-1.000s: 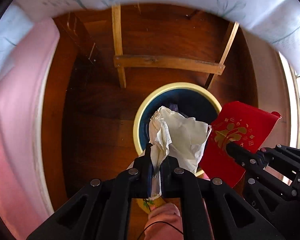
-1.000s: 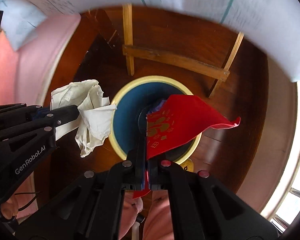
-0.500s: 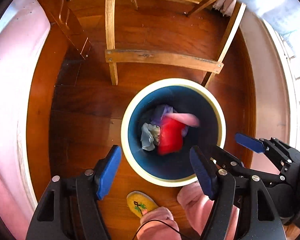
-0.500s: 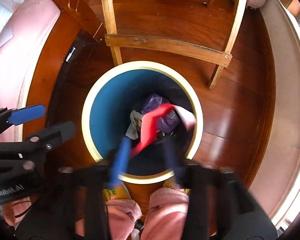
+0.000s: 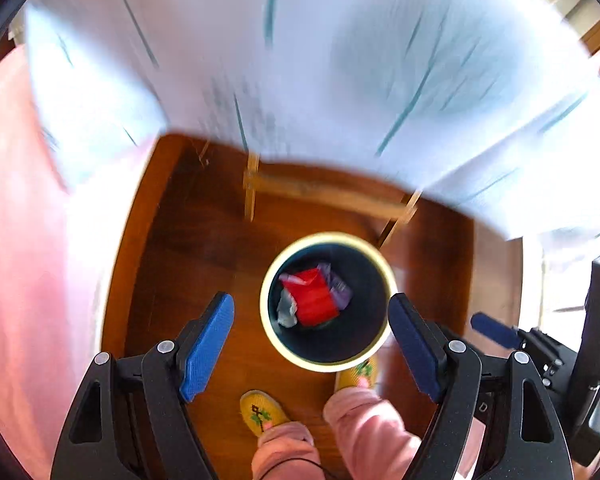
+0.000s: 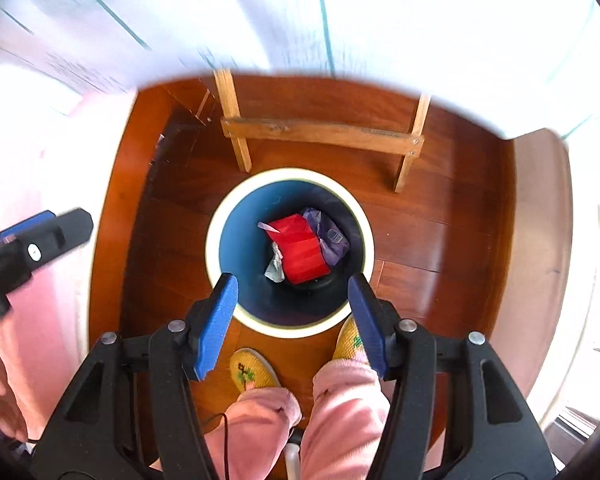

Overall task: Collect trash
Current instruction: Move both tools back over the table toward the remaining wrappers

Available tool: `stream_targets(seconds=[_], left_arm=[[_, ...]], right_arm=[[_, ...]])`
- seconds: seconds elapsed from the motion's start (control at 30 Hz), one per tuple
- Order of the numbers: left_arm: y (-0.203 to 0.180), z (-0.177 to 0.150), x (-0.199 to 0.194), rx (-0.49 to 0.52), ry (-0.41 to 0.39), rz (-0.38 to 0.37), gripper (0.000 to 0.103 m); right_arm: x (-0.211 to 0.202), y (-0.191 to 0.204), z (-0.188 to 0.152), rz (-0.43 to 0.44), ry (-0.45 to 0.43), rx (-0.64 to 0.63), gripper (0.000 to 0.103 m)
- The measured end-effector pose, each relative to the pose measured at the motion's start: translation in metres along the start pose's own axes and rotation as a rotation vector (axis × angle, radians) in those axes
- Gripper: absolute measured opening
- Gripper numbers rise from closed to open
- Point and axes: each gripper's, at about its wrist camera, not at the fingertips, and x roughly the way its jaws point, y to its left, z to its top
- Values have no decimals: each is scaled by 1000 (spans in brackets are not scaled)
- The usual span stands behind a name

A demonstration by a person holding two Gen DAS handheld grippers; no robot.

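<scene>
Trash lies at the bottom of the round bin (image 6: 290, 250), which stands on the dark wooden floor (image 6: 440, 240) below a pale cloth-covered worktop (image 6: 260, 12) with light wooden legs (image 6: 236, 132). Inside the bin a red packet (image 6: 302, 250) rests on top, a purple wrapper (image 6: 332, 240) just beside it and a crumpled white paper (image 6: 275, 266) at its other edge. The left gripper (image 5: 312, 340) hangs above the bin, its jaws opening wide with nothing between them. The right gripper (image 6: 292, 312) points down over the rim, its jaws also spread and empty. The person's yellow slippers (image 6: 254, 370) and pink trouser legs (image 6: 340, 408) stand close against the bin.
</scene>
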Motion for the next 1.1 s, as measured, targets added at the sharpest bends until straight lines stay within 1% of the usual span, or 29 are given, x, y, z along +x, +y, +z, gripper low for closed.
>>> stream_targets(seconds=[0.1, 0.27, 0.4, 0.57, 0.7, 0.83, 0.93, 1.03, 1.1], left_arm=[[-6, 14, -56, -2, -59, -23, 81], [-24, 32, -141, 46, -150, -7, 81], [-40, 44, -210, 79, -241, -13, 81], [-50, 58, -281, 126, -338, -11, 81], [-58, 64, -325, 159, -405, -9, 81], [-63, 73, -362, 189, -435, -20, 81], [-68, 79, -380, 221, -458, -21, 81], [-73, 87, -391, 248, -463, -20, 81], [-78, 93, -396, 270, -469, 22, 81]], right_arm=[[-53, 6, 5, 7, -38, 0, 54], [-141, 15, 13, 17, -119, 17, 54], [-208, 26, 16, 40, -207, 18, 54], [-276, 45, 25, 44, -319, 7, 54], [-322, 57, 33, 40, -401, 3, 54], [-363, 65, 42, 29, -487, -1, 54], [-392, 67, 49, 18, -535, 9, 54], [-409, 63, 56, 12, -567, 37, 55], [-416, 60, 61, 4, -586, 54, 54]])
